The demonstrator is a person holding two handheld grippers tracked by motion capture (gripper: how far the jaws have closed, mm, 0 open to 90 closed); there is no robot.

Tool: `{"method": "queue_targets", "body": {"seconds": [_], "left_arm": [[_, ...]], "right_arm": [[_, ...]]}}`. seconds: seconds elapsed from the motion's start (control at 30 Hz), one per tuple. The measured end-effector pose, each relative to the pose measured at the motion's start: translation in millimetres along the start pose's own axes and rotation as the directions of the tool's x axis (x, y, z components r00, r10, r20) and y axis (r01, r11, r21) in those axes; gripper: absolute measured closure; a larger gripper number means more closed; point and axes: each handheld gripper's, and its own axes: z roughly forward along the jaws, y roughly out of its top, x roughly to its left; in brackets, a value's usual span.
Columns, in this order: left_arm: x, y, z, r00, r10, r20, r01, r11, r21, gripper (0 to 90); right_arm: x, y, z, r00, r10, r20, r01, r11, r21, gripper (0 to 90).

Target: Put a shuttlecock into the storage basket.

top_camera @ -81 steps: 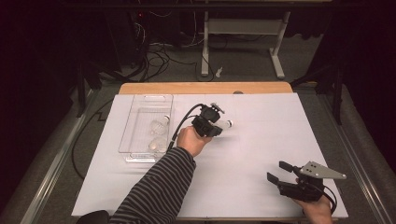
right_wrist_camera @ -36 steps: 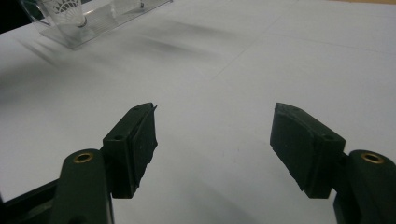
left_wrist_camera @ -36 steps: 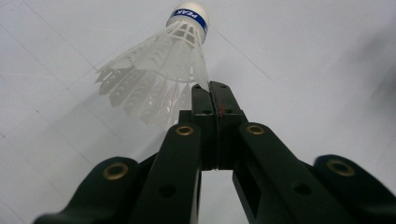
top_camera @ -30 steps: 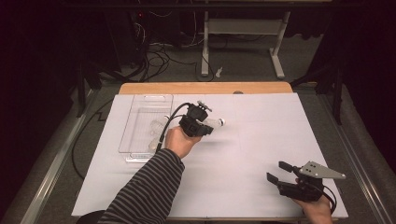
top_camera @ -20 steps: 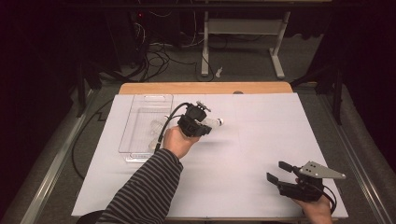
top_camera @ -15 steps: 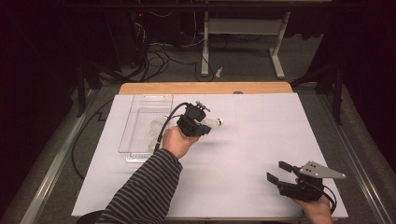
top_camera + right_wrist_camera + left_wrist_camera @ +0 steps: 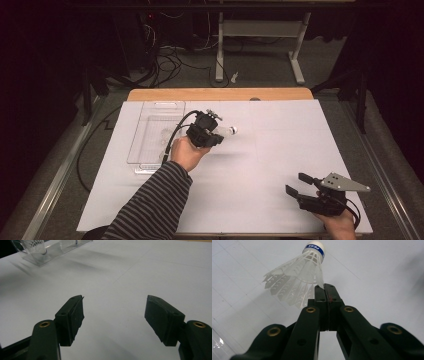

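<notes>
Left hand-held gripper (image 7: 327, 288) clenched on skirt edge of shuttlecock (image 7: 298, 277), held above white counter (image 7: 280, 150) beside clear tray (image 7: 150, 115). Right hand-held gripper (image 7: 115, 312) released, nothing between pads.

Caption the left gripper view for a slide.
Left gripper shut on the skirt edge of a white shuttlecock above the white table.

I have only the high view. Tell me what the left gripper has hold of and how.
Observer: The left gripper is shut on a white plastic shuttlecock, pinching the skirt's edge.
Operator: Say which way its cork points.
Observer: The cork, ringed by a blue band, points away from the jaws.
Operator: Now the right gripper.
Observer: The right gripper is open with nothing between its pads, above the white table cover.
</notes>
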Motion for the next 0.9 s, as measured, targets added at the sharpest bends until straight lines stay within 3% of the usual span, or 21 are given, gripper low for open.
{"method": "queue_targets", "body": {"seconds": [0.2,0.9], "left_arm": [[0.6,-4.4,-2.6,0.9997,-0.015,0.019,0.015,0.9999,-0.007,90.0],[6.4,-15.9,-17.9,0.9996,-0.029,0.006,0.029,0.9994,-0.020,90.0]], "right_arm": [[0.0,-0.1,0.0,1.0000,0.001,0.001,-0.001,1.0000,0.000,31.9],[0.1,-0.1,0.0,1.0000,0.002,0.001,-0.002,1.0000,0.000,31.9]]}}
